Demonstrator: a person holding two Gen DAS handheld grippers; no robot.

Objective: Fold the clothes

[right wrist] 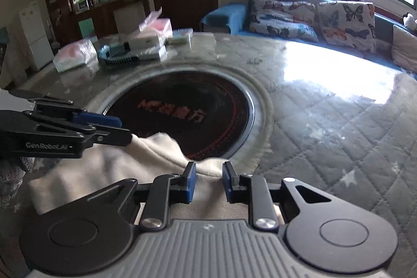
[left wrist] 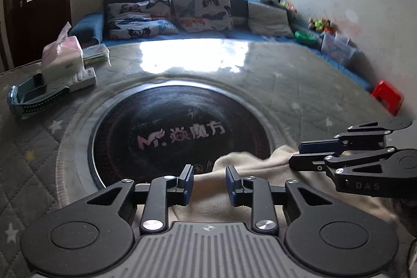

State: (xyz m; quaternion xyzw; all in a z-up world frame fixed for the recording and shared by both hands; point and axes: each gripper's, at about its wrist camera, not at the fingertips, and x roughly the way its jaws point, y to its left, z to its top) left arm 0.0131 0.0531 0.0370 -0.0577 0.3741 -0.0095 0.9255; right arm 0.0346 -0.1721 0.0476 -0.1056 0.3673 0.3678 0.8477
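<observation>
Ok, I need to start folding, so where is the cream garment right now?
The cream garment lies at the table's near edge, overlapping the black round hotplate, beneath the open left gripper and right gripper.

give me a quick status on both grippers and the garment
Left gripper open, right gripper open, both over cream fleece garment. Garment rumpled, edge lapping round black glass hotplate. Nothing blocking.

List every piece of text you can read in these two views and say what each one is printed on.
"M. 焱魔方": on the black round heater plate set in the table; the first character is uncertain.
"DAS": on the right hand-held gripper, seen from the left wrist view.
"GenRobot.AI": on the left hand-held gripper, seen from the right wrist view.
Tissue pack and remote control: print too blurred to read.
</observation>
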